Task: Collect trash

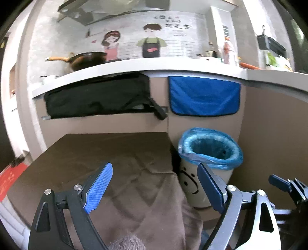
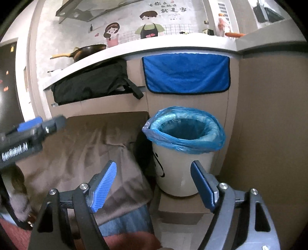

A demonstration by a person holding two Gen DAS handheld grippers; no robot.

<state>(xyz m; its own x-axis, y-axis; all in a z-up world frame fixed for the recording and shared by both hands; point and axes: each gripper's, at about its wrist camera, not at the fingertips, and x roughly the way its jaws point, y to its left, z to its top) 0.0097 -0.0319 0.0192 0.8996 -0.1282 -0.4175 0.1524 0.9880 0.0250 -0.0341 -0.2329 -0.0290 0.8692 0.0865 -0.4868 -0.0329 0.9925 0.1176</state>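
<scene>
Home kitchen
A wok (image 1: 84, 60) sits on the pale tabletop (image 1: 134, 65) under a range hood (image 1: 107, 9); cartoon cooks (image 1: 151, 40) decorate the tiled wall; a lined bin (image 1: 208, 153) stands below.

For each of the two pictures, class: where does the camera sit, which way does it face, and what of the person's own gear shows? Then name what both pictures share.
Left wrist view: sits on the left tool, looking forward and slightly down over the brown-clothed table toward the kitchen counter; its own open fingers and the right tool at the right edge show.
Right wrist view: sits on the right tool, facing the bin; its open fingers and the left tool show.
Shared: bin, blue towel, black bag, wok.
</scene>
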